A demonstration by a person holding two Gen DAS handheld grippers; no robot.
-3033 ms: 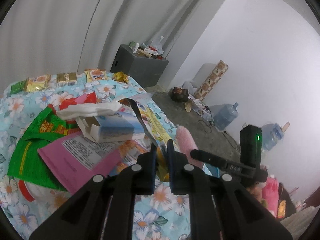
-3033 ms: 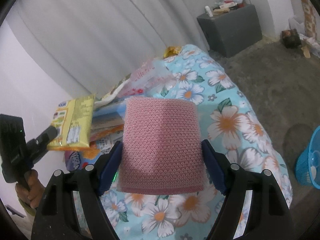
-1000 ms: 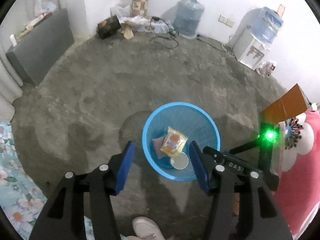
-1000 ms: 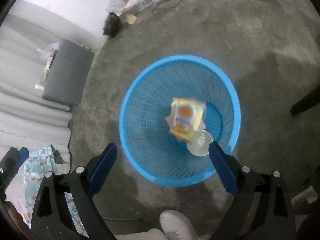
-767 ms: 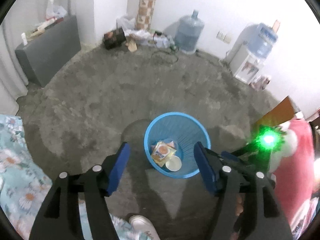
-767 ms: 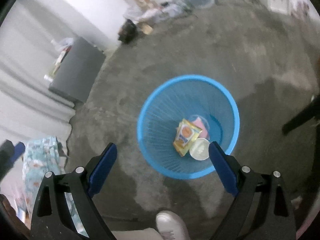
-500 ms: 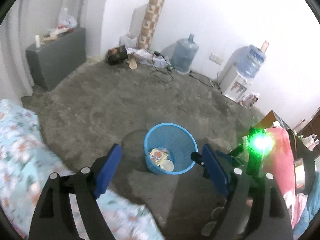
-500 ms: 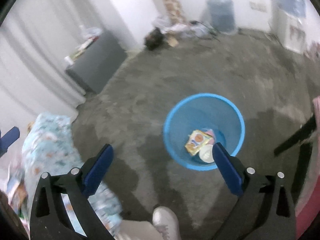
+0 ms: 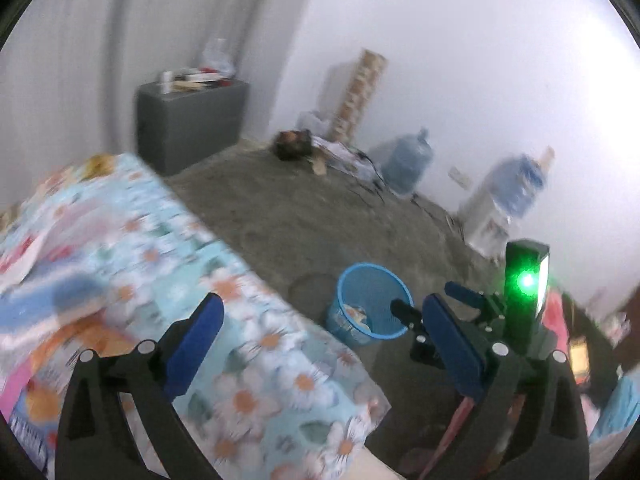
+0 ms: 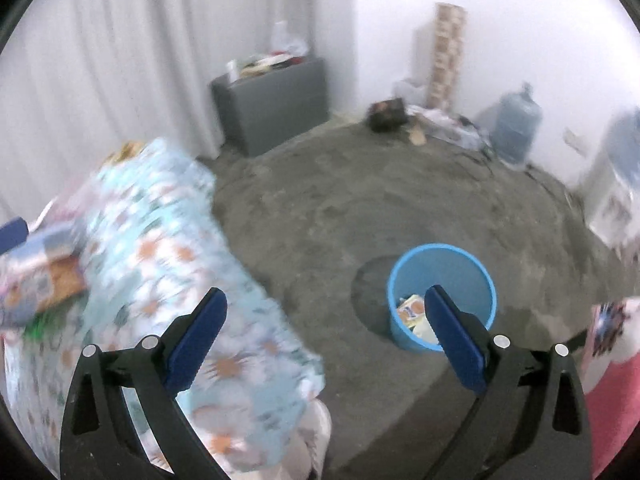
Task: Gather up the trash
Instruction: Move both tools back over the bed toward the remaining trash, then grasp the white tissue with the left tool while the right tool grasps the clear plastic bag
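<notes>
concrete floor (image 10: 320, 216) fills most of both views, grey and rough. on its left side stands the counter under a floral cloth (image 10: 168, 240), light blue with orange and white flowers; it is blurred in both pictures. on the cloth lie some wrappers and packets (image 9: 52, 320) in pink, orange and blue, too blurred to read. a grey cabinet (image 10: 272, 100) stands against the white curtain (image 10: 120, 60), with small items on its top. near the far wall stand two water bottles, one of them (image 10: 518, 126) on the floor. the blue basket (image 10: 444, 280) stands on the floor, apart from the cloth edge, and inside it lie a yellow-orange packet (image 10: 412, 308) and some other trash, partly hidden. the left claw (image 9: 320, 344) is spread wide with nothing between its blue pads, over the cloth edge. the right claw (image 10: 326, 334) is also wide apart and holds nothing; its right pad covers part of the basket. a white shoe (image 10: 316, 432) shows at the bottom of the right view.
</notes>
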